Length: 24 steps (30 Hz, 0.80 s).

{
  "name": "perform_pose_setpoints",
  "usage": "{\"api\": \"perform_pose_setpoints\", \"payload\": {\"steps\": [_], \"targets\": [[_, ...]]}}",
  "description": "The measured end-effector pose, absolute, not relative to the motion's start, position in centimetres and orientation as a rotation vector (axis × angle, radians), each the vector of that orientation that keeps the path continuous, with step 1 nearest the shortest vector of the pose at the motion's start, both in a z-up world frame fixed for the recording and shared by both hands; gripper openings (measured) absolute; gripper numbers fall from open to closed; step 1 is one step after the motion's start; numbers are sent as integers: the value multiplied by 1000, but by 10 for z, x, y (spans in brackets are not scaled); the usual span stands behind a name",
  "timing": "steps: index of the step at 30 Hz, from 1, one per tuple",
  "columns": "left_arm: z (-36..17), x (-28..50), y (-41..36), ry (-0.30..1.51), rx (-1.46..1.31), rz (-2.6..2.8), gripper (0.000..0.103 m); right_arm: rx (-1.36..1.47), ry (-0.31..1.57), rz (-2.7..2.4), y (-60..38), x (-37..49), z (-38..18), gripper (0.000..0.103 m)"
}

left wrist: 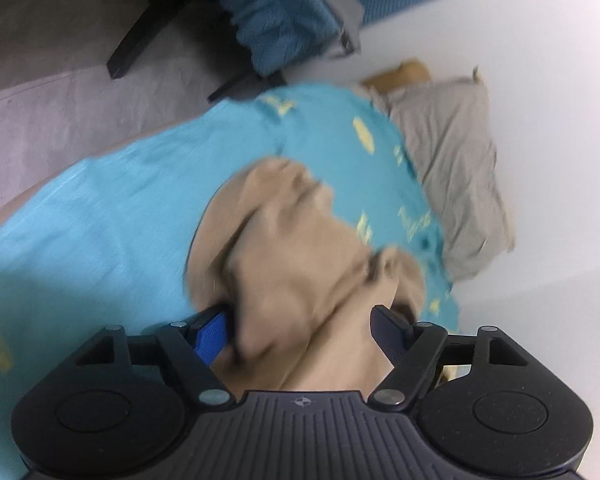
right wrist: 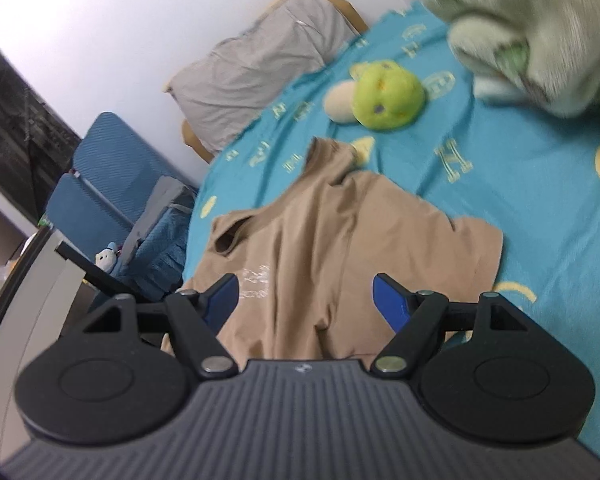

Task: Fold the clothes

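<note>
Matt tan cloth shirt (right wrist: 300,240), soft printed turquoise bedsheet (right wrist: 520,200), fuzzy green plush toy (right wrist: 388,96).

Soft even indoor light, no harsh shadows; motion blur smears left view; fisheye bends edges.

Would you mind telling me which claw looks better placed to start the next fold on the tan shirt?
Probably the left. The left claw already has bunched tan shirt between its open fingers, ready to close. The right claw hangs open above the shirt's flat body, with no edge between its fingers.

Two close wrist views, shared tan shirt (left wrist: 300,248) (right wrist: 320,240).
</note>
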<state>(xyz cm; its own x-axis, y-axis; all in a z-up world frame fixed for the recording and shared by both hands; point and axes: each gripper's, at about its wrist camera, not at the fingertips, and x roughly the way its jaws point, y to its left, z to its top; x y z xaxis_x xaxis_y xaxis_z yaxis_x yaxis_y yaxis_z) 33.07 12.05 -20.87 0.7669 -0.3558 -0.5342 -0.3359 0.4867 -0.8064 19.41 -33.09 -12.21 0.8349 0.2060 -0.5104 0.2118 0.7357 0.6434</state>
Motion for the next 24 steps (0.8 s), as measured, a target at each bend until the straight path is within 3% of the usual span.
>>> {"api": "perform_pose_setpoints", "payload": {"steps": [2, 7, 10, 12, 13, 18, 24], "targets": [[-213, 342, 123, 705, -1120, 0, 77, 781, 616, -12, -336, 199, -129, 77], [-210, 361, 129, 672, -1096, 59, 64, 812, 619, -16, -338, 202, -133, 77], [-203, 370, 128, 685, -1005, 84, 45, 800, 617, -22, -339, 201, -133, 77], [-199, 367, 129, 673, -961, 94, 16, 798, 621, -30, -339, 200, -134, 77], [-196, 364, 130, 663, -945, 99, 9, 797, 622, -32, -339, 200, -134, 77], [-170, 336, 141, 575, -845, 69, 5, 787, 620, -39, -338, 199, -132, 77], [-163, 311, 166, 671, -778, 75, 6, 792, 629, -51, -340, 199, -135, 77]]}}
